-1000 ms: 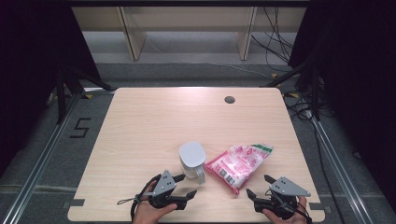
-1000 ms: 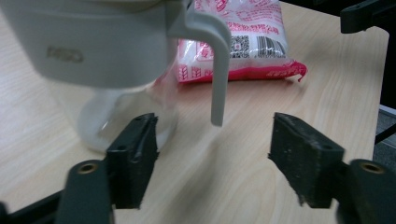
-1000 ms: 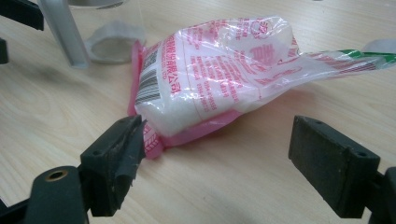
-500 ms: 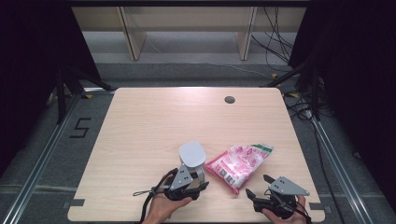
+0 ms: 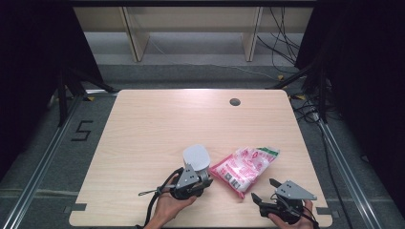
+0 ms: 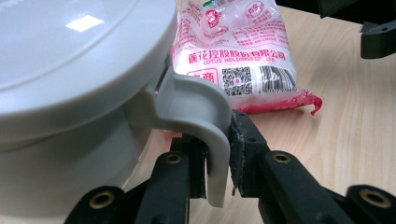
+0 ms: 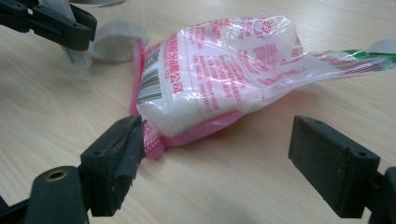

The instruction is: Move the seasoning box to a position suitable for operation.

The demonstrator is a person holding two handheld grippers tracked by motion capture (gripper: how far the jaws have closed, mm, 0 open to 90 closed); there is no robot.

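A: Near the front edge of the table [image 5: 143, 124], what do the left tongs [image 6: 218, 156] have hold of?

B: The grey handle [image 6: 196, 107] of a white lidded container [image 5: 196, 159]. Seen from the left gripper view, the 2 black jaws are pinched onto the lower end of that curved handle, 1 on each side.

A: And where does the container stand?

B: Upright on the wood, toward the front and a little left of the middle, with the person's left hand [image 5: 167, 207] just behind the tongs. Just beside it on the right lies a pink and white bag [image 5: 244, 168] with red print and a barcode; I cannot tell whether the 2 touch.

A: The right tongs [image 7: 215, 158]?

B: Spread wide, gripping nothing. From the right gripper view they face the bag's near end; the left jaw sits at its pink sealed edge, the right jaw stands clear of it
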